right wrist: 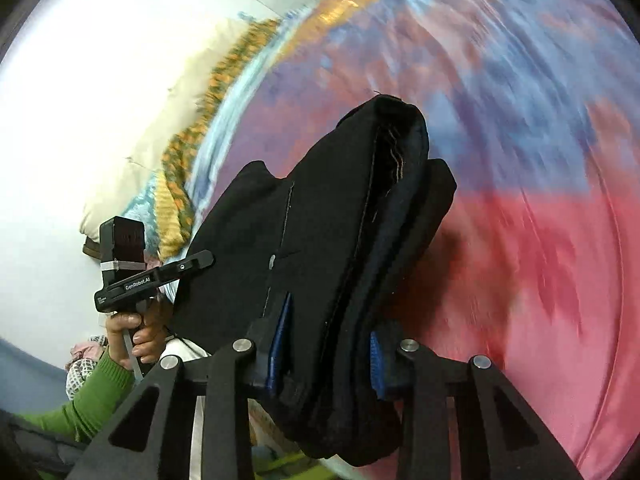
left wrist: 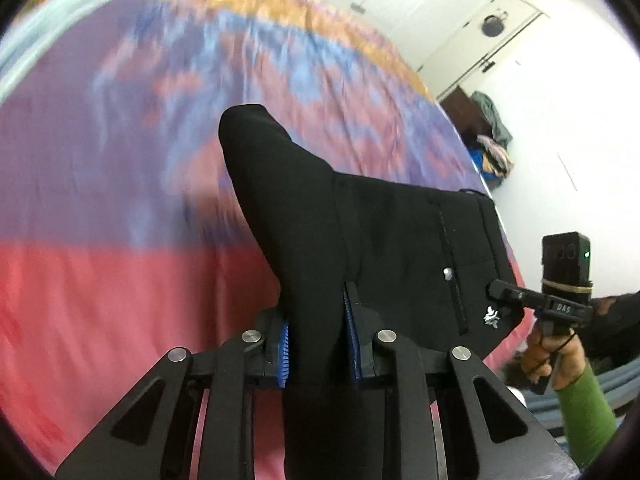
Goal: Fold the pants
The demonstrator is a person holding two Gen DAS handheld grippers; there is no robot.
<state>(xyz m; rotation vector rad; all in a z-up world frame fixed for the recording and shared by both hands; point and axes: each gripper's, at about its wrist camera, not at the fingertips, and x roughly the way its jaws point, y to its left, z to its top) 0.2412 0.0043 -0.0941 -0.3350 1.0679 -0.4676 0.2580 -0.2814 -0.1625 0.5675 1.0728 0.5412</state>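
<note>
black pants (left wrist: 360,232), bunched into several layers, hang in the air above a bed spread (left wrist: 120,200) of pink, purple and blue, carried between two hand-held grippers and touching the bed nowhere that shows. the left gripper (left wrist: 318,344) has its blue-padded fingers (left wrist: 283,356) pinched narrow on a fold of cloth, while the right gripper (right wrist: 326,354) is clamped on a thick stack near the waistband. the garment looks partly folded and on its way to being laid down, though that is a judgement. doing it well likely means keeping both grips firm and level, holding the cloth taut between them, lowering the far end onto the middle of the bed first, and only then letting go so the layers stay aligned.
</note>
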